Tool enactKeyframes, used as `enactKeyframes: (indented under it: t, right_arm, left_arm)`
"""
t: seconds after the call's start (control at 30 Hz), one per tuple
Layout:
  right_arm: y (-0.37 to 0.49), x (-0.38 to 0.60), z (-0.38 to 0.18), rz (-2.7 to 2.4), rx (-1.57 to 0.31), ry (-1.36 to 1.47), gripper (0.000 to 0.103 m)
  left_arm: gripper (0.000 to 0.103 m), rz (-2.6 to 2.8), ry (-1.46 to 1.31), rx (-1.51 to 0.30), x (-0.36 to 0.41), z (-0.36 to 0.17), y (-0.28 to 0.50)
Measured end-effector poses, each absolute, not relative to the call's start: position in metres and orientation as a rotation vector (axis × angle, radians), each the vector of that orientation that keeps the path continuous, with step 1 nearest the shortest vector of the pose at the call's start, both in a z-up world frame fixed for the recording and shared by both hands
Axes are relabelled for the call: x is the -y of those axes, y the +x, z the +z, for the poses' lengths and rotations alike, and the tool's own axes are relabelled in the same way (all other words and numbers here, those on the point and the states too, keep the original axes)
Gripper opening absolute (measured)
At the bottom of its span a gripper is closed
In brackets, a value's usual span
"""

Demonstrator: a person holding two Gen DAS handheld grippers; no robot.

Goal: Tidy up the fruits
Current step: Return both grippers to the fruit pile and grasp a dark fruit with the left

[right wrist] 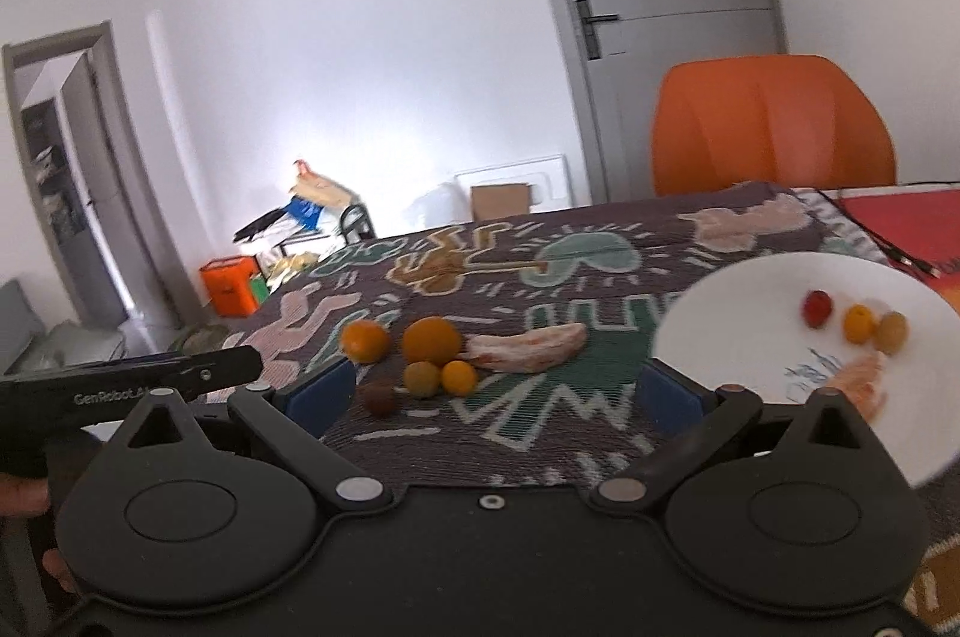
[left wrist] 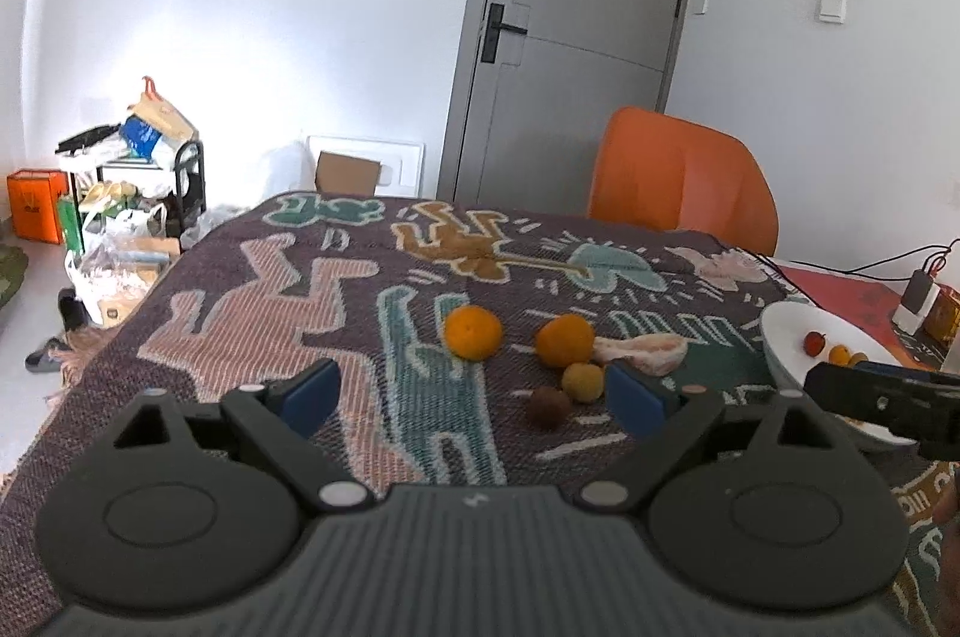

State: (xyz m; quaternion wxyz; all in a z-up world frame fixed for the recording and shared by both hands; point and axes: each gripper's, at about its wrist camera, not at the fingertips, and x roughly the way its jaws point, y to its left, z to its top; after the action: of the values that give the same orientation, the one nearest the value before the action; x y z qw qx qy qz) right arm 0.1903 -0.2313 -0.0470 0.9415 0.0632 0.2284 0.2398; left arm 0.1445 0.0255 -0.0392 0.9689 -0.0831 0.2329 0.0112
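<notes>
On the patterned cloth (left wrist: 360, 289) lie two oranges (left wrist: 473, 332) (left wrist: 564, 340), a peeled pomelo segment (left wrist: 642, 352), a small yellow fruit (left wrist: 582, 380) and a brown fruit (left wrist: 548, 406). My left gripper (left wrist: 474, 394) is open and holds nothing, with this cluster just beyond its right finger. In the right wrist view the same oranges (right wrist: 365, 340) (right wrist: 431, 340), pomelo segment (right wrist: 528, 352) and small fruits (right wrist: 459, 376) lie ahead of my right gripper (right wrist: 492, 391), which is open and holds nothing. The white plate (right wrist: 720, 313) at the right holds a red fruit (right wrist: 817, 308), two small yellow-orange fruits (right wrist: 858, 323) and a pomelo piece (right wrist: 864, 385).
An orange chair (left wrist: 684, 175) stands behind the table's far edge, with a grey door (left wrist: 576, 24) behind it. Cables and a charger (left wrist: 915, 295) lie on the red surface at the far right. Bags and a rack (left wrist: 132, 181) crowd the floor at the left.
</notes>
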Motion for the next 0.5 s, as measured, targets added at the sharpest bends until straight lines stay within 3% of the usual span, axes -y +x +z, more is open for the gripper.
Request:
enactKeyframes:
  t: [0.13,0.33,0.5]
  right_arm:
    - [0.198,0.221,-0.05,0.516,-0.492,0.115,0.091]
    - [0.21,0.213,-0.056,0.535,-0.532,0.112,0.077]
    - [0.224,0.214,-0.06,0.533,-0.563,0.126,0.064]
  left_arm:
    - [0.092,0.023,-0.179,-0.476,-0.031,-0.044,0.147]
    - [0.081,-0.002,-0.203,-0.493,-0.033,-0.051,0.156]
    - [0.065,-0.037,-0.214,-0.505,-0.026,-0.056,0.167]
